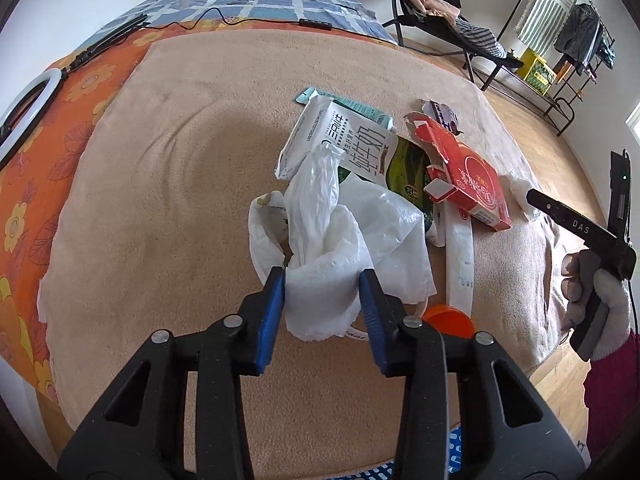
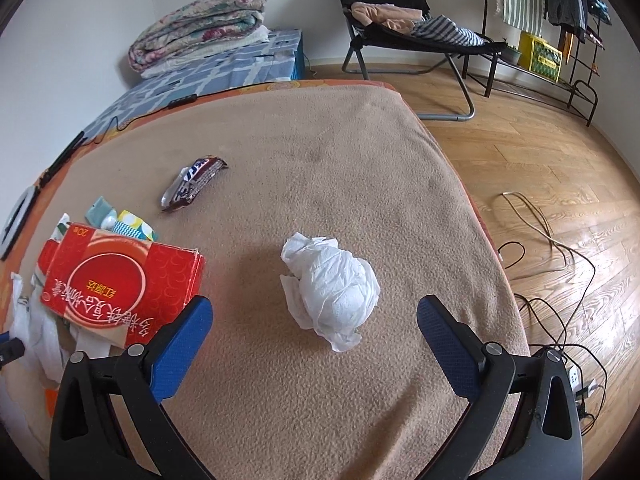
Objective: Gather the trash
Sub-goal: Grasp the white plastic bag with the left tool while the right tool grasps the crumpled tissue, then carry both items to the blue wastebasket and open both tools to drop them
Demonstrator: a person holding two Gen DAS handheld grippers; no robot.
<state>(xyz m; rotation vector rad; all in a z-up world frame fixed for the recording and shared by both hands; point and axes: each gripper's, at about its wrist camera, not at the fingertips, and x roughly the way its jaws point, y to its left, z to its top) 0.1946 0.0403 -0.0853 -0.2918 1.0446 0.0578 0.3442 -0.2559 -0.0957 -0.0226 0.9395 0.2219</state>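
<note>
Holding a white tissue (image 1: pixel 320 296) between its blue pads, your left hand-held gripper (image 1: pixel 323 292) sits at the near edge of the trash pile; the jaws are closed down to the width of the wad, and a thin white bag (image 1: pixel 384 232) lies bunched behind and around it. Just beyond are a milk carton (image 1: pixel 344 140), a torn red box (image 1: pixel 468 180) and an orange cap (image 1: pixel 450 320) peeking out at the right of the gripper.

Your right hand-held gripper (image 2: pixel 314 320) is wide open and has nothing in it. A second crumpled tissue ball (image 2: pixel 334 288) lies straight ahead of it, between the lines of the two fingers and slightly far of the tips, resting on the blanket and apart from everything else. It is roughly round with its longer side running near to far, so by my judgement no turning of the wrist is needed: a short push forward and down should bring the pads to either side. The right hand is clearly the nearer one to it; the left is occupied.

The red box sits to the left of that ball, close to the left finger, so keep clear of it. A candy wrapper (image 2: pixel 194 184) lies farther off to the left.

The surface is a beige fleece blanket (image 2: pixel 320 152) over a bed, soft enough that the pads may sink in. Beyond it are wooden floor (image 2: pixel 560 184) with loose cables, a folding chair (image 2: pixel 400 16) and a clothes rack.
</note>
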